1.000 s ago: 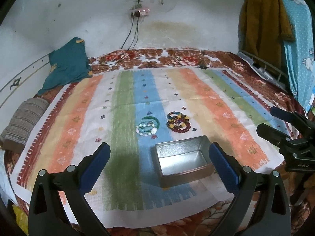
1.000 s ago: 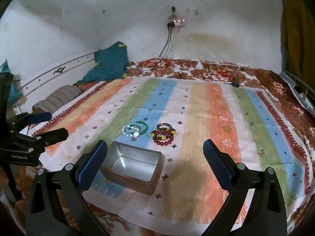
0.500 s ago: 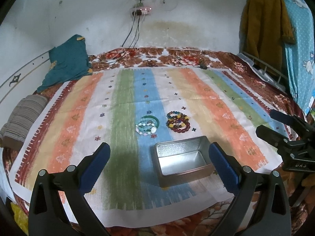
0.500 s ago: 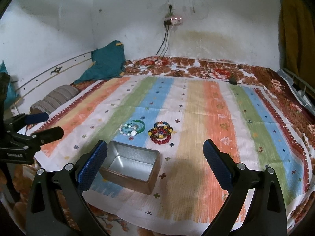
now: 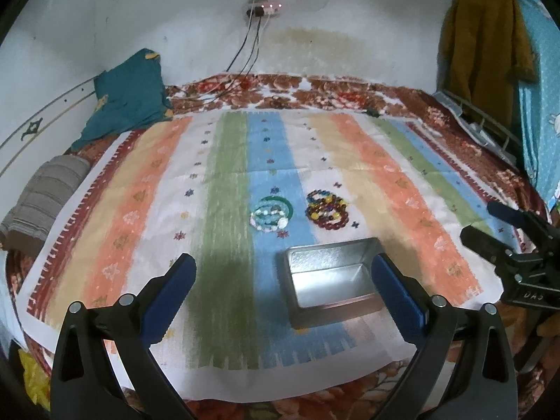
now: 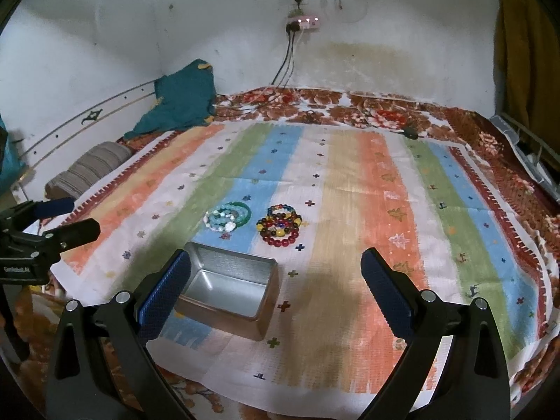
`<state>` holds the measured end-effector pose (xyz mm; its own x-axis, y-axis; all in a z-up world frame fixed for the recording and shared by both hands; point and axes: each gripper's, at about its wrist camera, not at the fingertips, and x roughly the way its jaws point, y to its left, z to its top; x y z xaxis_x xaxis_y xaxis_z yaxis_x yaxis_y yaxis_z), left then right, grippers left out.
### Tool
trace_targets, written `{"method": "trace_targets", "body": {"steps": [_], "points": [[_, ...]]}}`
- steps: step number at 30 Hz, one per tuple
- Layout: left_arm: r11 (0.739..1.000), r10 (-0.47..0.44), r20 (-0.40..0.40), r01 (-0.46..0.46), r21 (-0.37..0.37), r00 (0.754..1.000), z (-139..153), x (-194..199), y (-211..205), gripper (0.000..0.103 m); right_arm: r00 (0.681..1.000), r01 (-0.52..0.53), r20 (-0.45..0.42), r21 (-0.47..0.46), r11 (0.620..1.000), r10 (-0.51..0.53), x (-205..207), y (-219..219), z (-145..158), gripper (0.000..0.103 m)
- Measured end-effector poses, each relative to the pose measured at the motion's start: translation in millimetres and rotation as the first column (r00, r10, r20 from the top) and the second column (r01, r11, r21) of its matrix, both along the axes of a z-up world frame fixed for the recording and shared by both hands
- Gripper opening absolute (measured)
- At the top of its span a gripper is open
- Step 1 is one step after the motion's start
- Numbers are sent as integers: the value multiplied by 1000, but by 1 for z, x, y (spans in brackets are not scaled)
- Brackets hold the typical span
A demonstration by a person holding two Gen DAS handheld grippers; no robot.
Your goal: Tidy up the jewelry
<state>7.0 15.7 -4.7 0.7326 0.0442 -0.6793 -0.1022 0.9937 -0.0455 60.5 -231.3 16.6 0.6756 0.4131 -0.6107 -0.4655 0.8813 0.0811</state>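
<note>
Since a second ago we have only drifted a little: the bed and its striped cloth [image 5: 367, 171] sit slightly lower in both views, and none of the jewelry has shifted. Our left tongs [image 5: 283, 287] and right tongs [image 6: 276, 276] both stand spread wide with nothing between the pads, hovering above the near edge of the bed.

We judge the task has not really begun. The metal tin [image 5: 329, 280] is empty; it lies just ahead of the left tongs, toward their right pad, and toward the left pad of the right tongs. Beyond it, further from both tongs, lie two heaps of beaded bracelets: the green and white bracelets [image 5: 271, 214] on the side of the left tongs, and the red and yellow bracelets [image 6: 280, 229] just beside them, on the side of the right tongs.

Next we would reach one pair of tongs past the tin, come down over a heap, and close on a single strand. The beads will likely roll and cling together, so a low, careful pinch seems wise.
</note>
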Motion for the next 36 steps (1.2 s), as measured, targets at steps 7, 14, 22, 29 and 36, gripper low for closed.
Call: {"method": "trace_targets", "body": {"steps": [7, 14, 22, 29, 36], "points": [[1000, 18, -33, -18, -8, 999, -5, 5, 6, 98, 999, 12, -43, -12, 1000, -12, 10, 2, -6, 99], [997, 44, -68, -47, -53, 997, -10, 11, 17, 98, 997, 17, -74, -16, 1000, -19, 20, 2, -7, 99], [996, 81, -107, -84, -27, 991, -15, 26, 26, 97, 995, 20, -97, -31, 999, -23, 34, 5, -10, 99], [995, 102, -128, -104, -7, 986, -17, 38, 32, 97, 994, 21, -109, -47, 999, -26, 42, 5, -12, 99], [996, 90, -140, -90, 11, 986, -16, 53, 30, 97, 992, -3, -129, -63, 998, -6, 54, 14, -15, 99]]}}
